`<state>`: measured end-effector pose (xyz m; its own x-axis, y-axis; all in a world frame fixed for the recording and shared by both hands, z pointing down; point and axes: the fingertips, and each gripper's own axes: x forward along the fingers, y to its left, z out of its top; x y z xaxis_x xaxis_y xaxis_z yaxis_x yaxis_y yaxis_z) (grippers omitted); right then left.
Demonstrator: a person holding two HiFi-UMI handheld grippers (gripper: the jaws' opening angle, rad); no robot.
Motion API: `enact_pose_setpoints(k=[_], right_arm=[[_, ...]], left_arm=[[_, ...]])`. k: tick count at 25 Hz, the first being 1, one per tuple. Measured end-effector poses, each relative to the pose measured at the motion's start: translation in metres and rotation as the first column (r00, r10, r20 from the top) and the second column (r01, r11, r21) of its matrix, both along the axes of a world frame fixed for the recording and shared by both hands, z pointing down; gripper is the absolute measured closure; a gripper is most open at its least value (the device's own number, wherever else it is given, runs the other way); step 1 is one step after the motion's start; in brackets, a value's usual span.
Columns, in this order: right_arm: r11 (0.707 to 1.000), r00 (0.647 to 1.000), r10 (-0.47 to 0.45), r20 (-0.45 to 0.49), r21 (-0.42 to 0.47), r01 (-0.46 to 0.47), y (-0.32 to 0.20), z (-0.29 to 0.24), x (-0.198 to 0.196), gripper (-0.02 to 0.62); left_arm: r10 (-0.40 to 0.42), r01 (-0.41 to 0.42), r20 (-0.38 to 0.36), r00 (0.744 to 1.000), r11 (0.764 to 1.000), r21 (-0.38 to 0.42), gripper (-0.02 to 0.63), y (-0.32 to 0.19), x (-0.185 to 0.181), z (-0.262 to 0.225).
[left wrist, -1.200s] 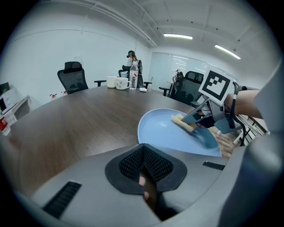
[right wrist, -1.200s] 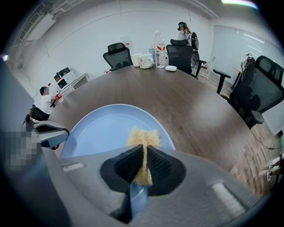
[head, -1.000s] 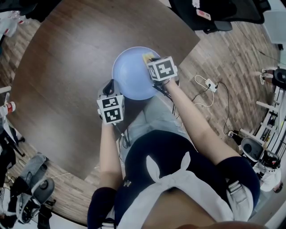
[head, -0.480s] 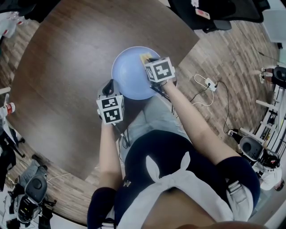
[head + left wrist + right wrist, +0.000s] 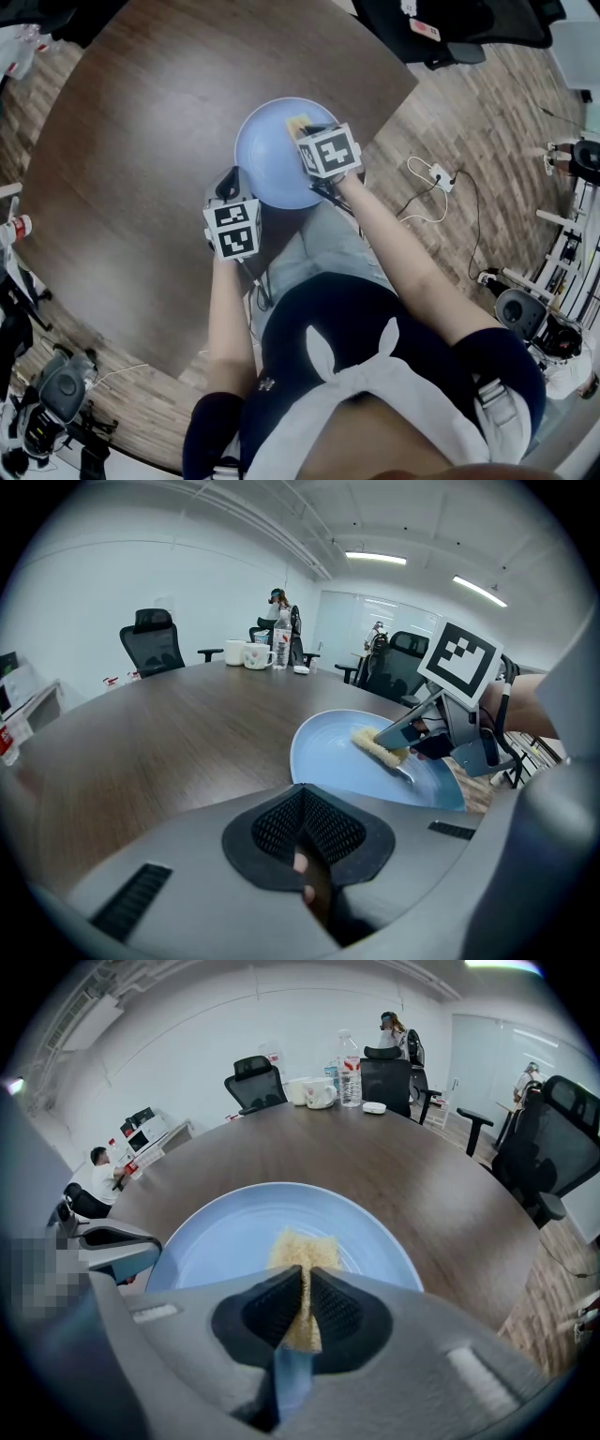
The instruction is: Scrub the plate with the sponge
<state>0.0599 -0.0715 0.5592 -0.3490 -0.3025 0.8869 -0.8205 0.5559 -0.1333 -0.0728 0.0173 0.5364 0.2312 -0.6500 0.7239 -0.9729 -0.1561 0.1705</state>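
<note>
A light blue plate [image 5: 267, 159] lies on the dark wooden table [image 5: 141, 141], close to its near edge. My right gripper [image 5: 314, 131] is over the plate's right side, shut on a yellow sponge [image 5: 305, 1246] that is pressed flat on the plate [image 5: 225, 1232]. The left gripper view shows the sponge [image 5: 375, 747] under the right gripper [image 5: 398, 738] on the plate [image 5: 328, 757]. My left gripper [image 5: 228, 185] rests on the table at the plate's near-left rim, jaws shut [image 5: 305, 803], with only the table showing in the slit between them.
Mugs and a bottle [image 5: 323, 1087] stand at the table's far side, with office chairs [image 5: 258, 1082] around it. A person [image 5: 98, 1171] sits to the left. A cable and power strip [image 5: 436, 176] lie on the wooden floor to the right.
My right gripper has slid the sponge a little leftward and nearer across the plate. The left gripper and the plate have stayed put.
</note>
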Motion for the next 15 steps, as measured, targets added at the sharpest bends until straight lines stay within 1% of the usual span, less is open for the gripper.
enact_pose_setpoints(k=[15], right_arm=[[1.000, 0.999, -0.032, 0.028, 0.001, 0.032, 0.011, -0.001, -0.025, 0.571]], left_arm=[[0.005, -0.005, -0.002, 1.000, 1.000, -0.001, 0.600, -0.001, 0.001, -0.001]])
